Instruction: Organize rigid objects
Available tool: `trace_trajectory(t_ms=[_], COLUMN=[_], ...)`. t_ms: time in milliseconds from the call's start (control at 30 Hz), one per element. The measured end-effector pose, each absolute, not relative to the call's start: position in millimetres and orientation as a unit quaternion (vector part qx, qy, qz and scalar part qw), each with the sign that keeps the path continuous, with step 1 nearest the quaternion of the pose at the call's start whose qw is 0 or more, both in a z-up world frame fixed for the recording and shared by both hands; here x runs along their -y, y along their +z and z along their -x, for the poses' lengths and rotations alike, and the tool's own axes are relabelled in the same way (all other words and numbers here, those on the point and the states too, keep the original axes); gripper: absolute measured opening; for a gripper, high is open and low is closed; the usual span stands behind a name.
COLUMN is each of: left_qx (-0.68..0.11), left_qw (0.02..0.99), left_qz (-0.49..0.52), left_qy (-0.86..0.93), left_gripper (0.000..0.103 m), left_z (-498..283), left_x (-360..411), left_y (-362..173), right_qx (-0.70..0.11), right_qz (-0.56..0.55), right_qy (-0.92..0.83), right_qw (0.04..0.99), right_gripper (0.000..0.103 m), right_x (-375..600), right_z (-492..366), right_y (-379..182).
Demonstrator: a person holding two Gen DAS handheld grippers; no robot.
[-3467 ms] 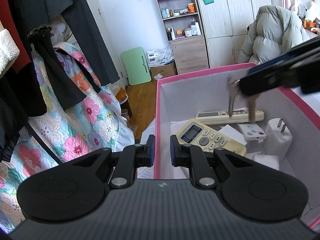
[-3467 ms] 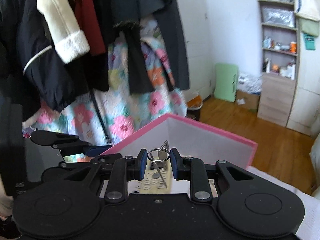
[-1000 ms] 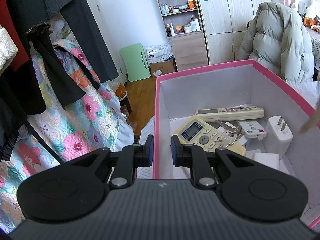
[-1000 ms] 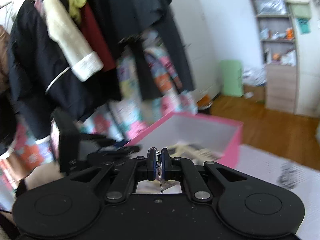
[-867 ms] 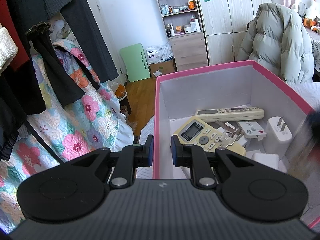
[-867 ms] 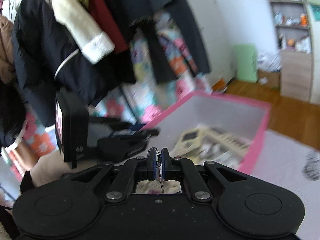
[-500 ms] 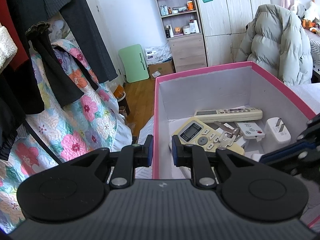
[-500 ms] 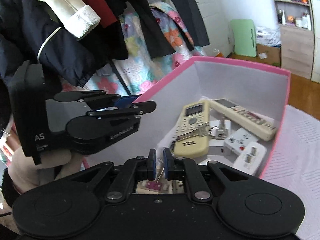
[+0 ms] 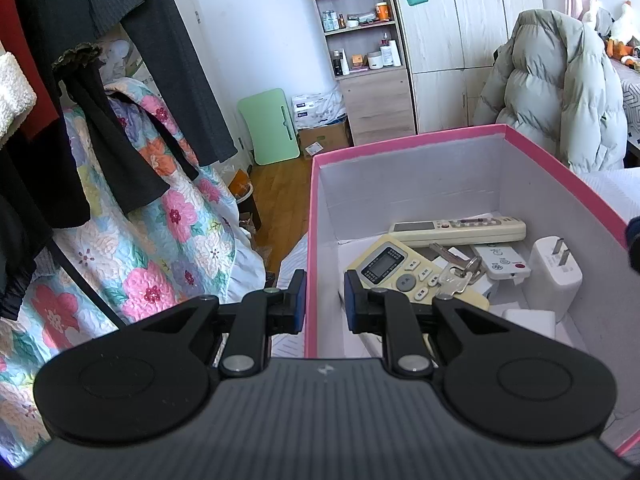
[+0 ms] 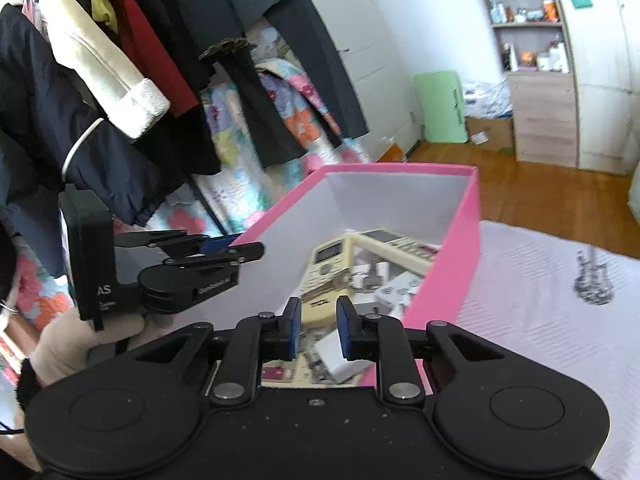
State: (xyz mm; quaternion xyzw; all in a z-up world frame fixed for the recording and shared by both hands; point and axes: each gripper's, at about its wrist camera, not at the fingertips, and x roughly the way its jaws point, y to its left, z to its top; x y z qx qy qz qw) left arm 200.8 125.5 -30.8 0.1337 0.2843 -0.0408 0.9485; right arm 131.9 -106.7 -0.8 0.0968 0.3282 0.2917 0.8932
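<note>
A pink box (image 9: pixel 400 146) with white inside holds a yellowish remote (image 9: pixel 396 270), a long white remote (image 9: pixel 456 227), a bunch of keys (image 9: pixel 456 276), a small white remote (image 9: pixel 504 262) and a white charger plug (image 9: pixel 554 270). My left gripper (image 9: pixel 325 306) straddles the box's left wall and is shut on it; the right wrist view shows the left gripper (image 10: pixel 244 248) clamped at the pink box (image 10: pixel 400 168) edge. My right gripper (image 10: pixel 318 332) hovers over the box's near end. Its jaws are opening with nothing between the pads. Below them lies a white adapter (image 10: pixel 340 354).
Dark clothes (image 10: pixel 120 80) hang over a flowered quilt (image 9: pixel 160 248) left of the box. A white sheet (image 10: pixel 540 280) spreads to its right. A puffer coat (image 9: pixel 552 92), a shelf unit (image 9: pixel 360 40) and a green board (image 9: pixel 272 124) stand beyond. A hand (image 10: pixel 72 340) holds the left gripper.
The right gripper swung in over the box, shut on a small metal ring, then drew back; its jaws have parted and the ring is gone from them. The left gripper stayed put.
</note>
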Motion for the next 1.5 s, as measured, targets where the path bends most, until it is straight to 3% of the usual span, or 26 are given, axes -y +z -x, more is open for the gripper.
trace_trajectory(t_ms=[100,200,333,467,800,967,1133,1200,1300,1400,1500], left_qx=[-0.285,-0.293,-0.304,-0.307,-0.232,-0.254,-0.307,-0.314,-0.307,-0.318,-0.337], left_qw=[0.948,0.941,0.938,0.945,0.967,0.964,0.951,0.948,0.95,0.946,0.938], left_qz=[-0.139,-0.157,-0.161,-0.111,-0.104,-0.074,-0.03,-0.036,-0.049,-0.05,-0.057], left_qy=[-0.043,-0.059,-0.044,-0.026,-0.005,-0.015,-0.031,-0.032,-0.025,-0.039,-0.052], left_gripper=[0.02,0.035,0.036,0.038,0.067,0.082,0.084,0.09,0.103,0.103,0.103], left_z=[-201,-202,-203,-194,-124,-100,-83,-74,-59,-51,-50], left_x=[-125,-121,-120,-133,-118,-104,-95,-88,-78,-70,-62], left_y=[-30,-30,-26,-10,39,40,22,17,13,13,17], right_qx=[-0.319,-0.312,-0.288,-0.276,-0.264,-0.241,-0.239,-0.238,-0.246,-0.251,-0.255], right_qz=[-0.083,-0.078,-0.084,-0.081,-0.048,-0.047,-0.057,-0.055,-0.048,-0.027,-0.039], right_qy=[0.276,0.266,0.262,0.24,0.184,0.164,0.134,0.128,0.12,0.108,0.095], right_qw=[0.903,0.909,0.917,0.927,0.946,0.955,0.96,0.961,0.961,0.961,0.961], right_gripper=[0.026,0.026,0.038,0.042,0.047,0.053,0.053,0.053,0.063,0.074,0.095], right_x=[108,113,123,134,150,156,160,161,161,160,165], right_z=[-124,-113,-96,-84,-58,-41,-35,-32,-24,-17,-11], right_y=[2,8,24,29,33,40,40,40,37,38,41])
